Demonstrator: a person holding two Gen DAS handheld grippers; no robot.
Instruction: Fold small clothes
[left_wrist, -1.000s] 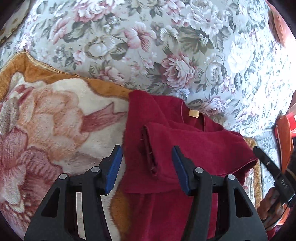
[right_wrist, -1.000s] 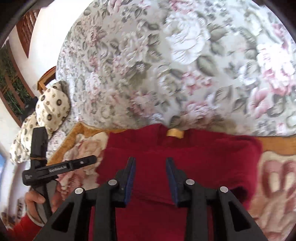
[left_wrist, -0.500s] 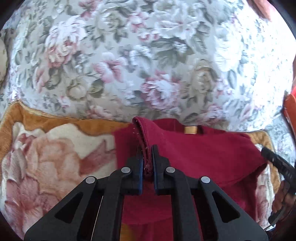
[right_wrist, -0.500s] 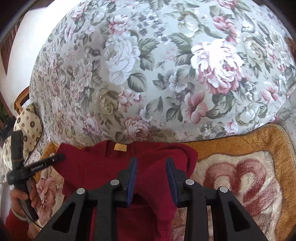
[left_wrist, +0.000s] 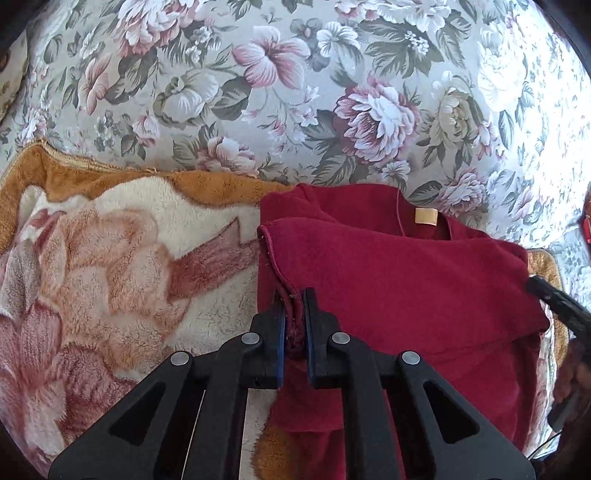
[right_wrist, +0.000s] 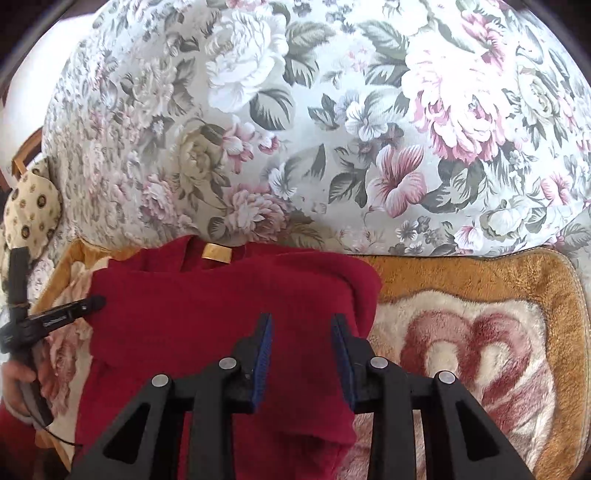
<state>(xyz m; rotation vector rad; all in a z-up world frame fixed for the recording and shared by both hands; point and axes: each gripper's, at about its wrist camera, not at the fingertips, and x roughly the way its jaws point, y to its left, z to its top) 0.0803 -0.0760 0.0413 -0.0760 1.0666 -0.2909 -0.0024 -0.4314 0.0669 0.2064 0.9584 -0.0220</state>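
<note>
Left hand-held gripper (left_wrist: 294, 314) pinching red garment (left_wrist: 388, 280) hem; right hand-held gripper (right_wrist: 301, 345) parted (lower garment cut off).

The little top (left_wrist: 388, 295) was lying on the plush blanket (left_wrist: 110, 277), its neck label (left_wrist: 426, 216) right up at the blanket's far edge. Behind that edge the bedsheet (left_wrist: 295, 92) ran on. Off past the blanket's far left corner sat a pillow (right_wrist: 31, 206).

Matt fleecy red garment (left_wrist: 399, 280), plush fuzzy blanket (left_wrist: 110, 258), smooth floral cloth (left_wrist: 295, 92)
</note>
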